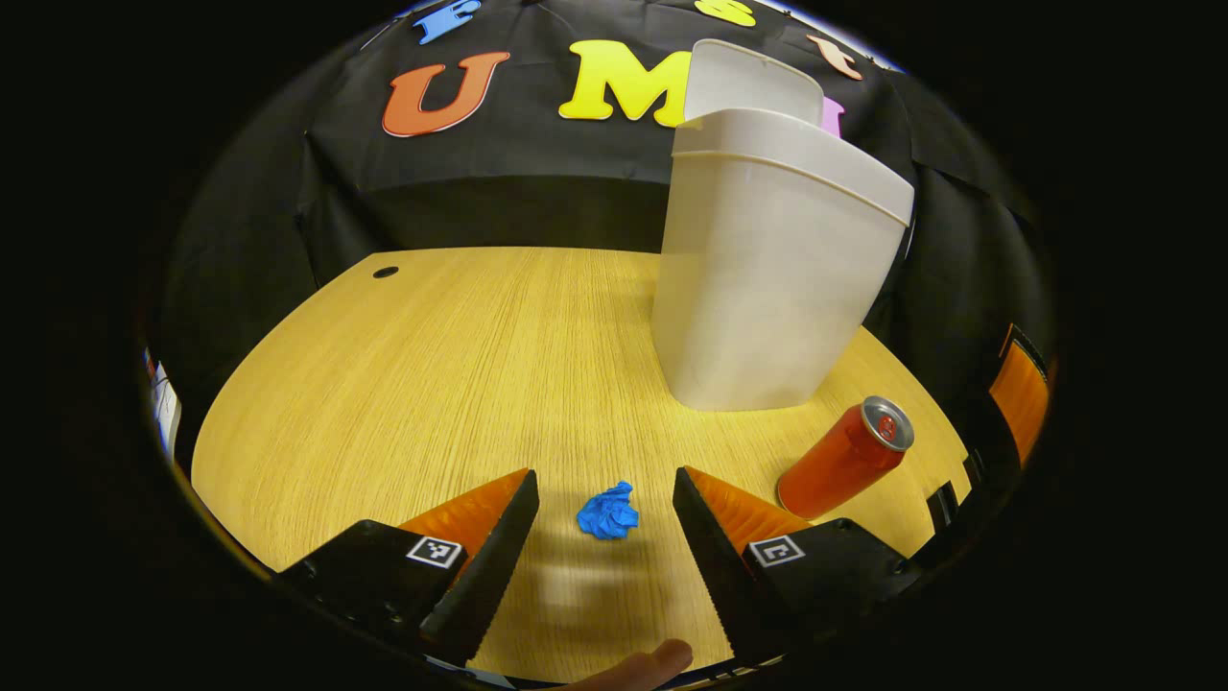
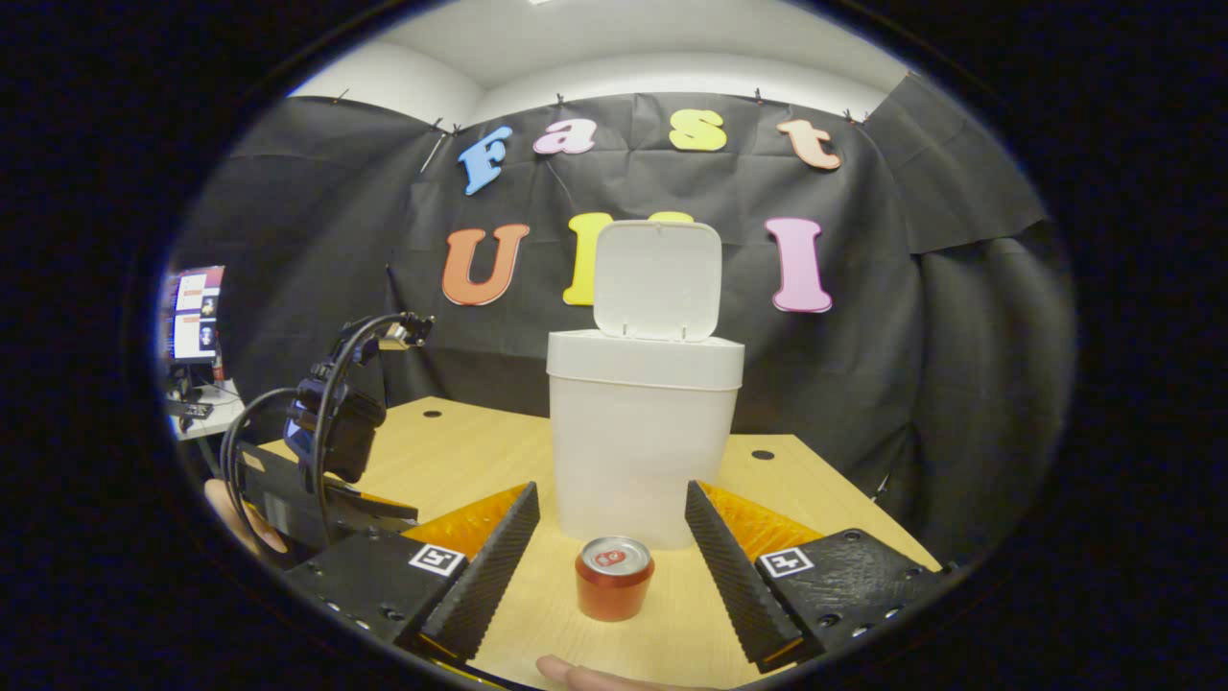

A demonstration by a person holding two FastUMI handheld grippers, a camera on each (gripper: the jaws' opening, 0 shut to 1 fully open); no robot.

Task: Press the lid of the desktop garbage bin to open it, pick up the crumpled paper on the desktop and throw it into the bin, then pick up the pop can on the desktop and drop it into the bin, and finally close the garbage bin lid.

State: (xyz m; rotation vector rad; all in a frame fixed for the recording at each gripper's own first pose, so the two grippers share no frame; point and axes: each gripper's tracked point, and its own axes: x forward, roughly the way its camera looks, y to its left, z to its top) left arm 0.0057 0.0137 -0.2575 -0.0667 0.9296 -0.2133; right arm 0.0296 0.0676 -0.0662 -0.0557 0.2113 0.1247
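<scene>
The wooden table [image 1: 432, 365] holds a white garbage bin [image 1: 767, 288]. A blue crumpled paper [image 1: 607, 512] lies near an upright orange pop can [image 1: 844, 459].

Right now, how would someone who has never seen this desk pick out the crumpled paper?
Start at the tall white bin with its lid up on the wooden desk. Nearer than the bin, between the left gripper fingers, lies the crumpled paper. It is a small blue wad, unlike the upright orange can beside it.
</scene>
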